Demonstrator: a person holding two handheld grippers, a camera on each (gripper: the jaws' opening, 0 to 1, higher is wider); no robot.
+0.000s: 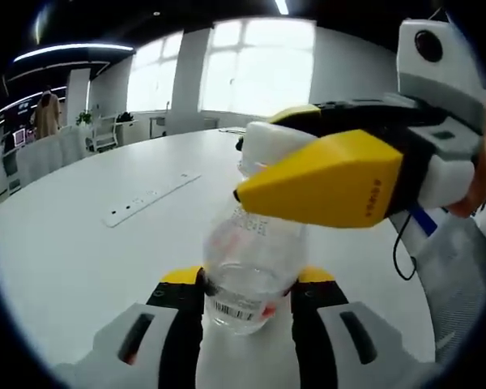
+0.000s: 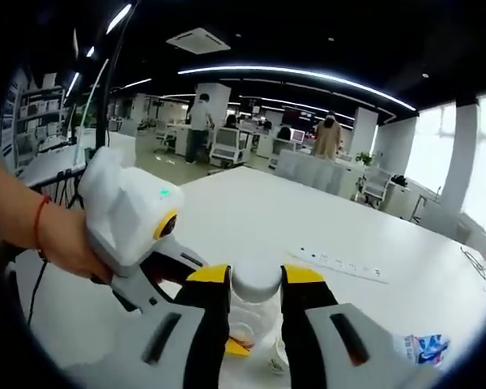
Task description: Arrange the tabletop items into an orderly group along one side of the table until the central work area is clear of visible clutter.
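A clear plastic bottle (image 1: 247,259) with a barcode label stands upright on the white table (image 1: 73,251). My left gripper (image 1: 249,284) is shut on its lower body, a yellow-tipped jaw on each side. My right gripper (image 1: 253,162) reaches in from the right and is shut on the bottle's white cap (image 1: 267,142). In the right gripper view the white cap (image 2: 255,279) sits squeezed between my right gripper (image 2: 257,284)'s jaws, with the clear bottle below it. A hand (image 2: 57,239) with a red wrist cord holds the left gripper's white body on the left.
A white power strip (image 1: 150,197) (image 2: 340,263) lies flat further out on the table. A small blue-and-white packet (image 2: 425,348) lies near the right edge. Office chairs (image 2: 373,182), desks and standing people are beyond the table's far edge.
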